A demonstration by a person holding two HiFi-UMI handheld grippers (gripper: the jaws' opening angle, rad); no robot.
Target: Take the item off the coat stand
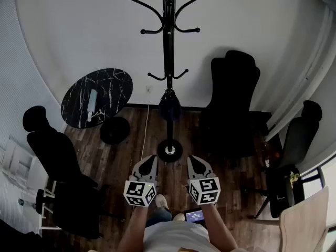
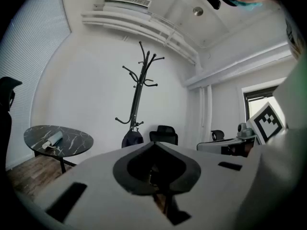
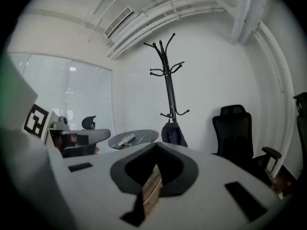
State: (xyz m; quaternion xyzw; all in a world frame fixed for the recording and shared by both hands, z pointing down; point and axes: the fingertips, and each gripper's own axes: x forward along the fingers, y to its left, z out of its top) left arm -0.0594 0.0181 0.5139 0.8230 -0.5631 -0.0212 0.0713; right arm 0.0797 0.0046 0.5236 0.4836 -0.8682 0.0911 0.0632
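A black coat stand (image 1: pixel 168 62) rises against the white wall, straight ahead of me. A dark bag (image 1: pixel 169 106) hangs from one of its lower hooks, also visible as the bag (image 2: pixel 132 139) in the left gripper view and the bag (image 3: pixel 173 133) in the right gripper view. My left gripper (image 1: pixel 149 164) and right gripper (image 1: pixel 196 164) are held side by side near my body, well short of the stand's base (image 1: pixel 169 150). Both are shut with nothing between the jaws.
A round black marble table (image 1: pixel 97 97) with a pale rolled item (image 1: pixel 93 98) stands left of the coat stand. Black office chairs stand at the left (image 1: pixel 58 156), behind the stand at right (image 1: pixel 233 98) and far right (image 1: pixel 294 156). The floor is dark wood.
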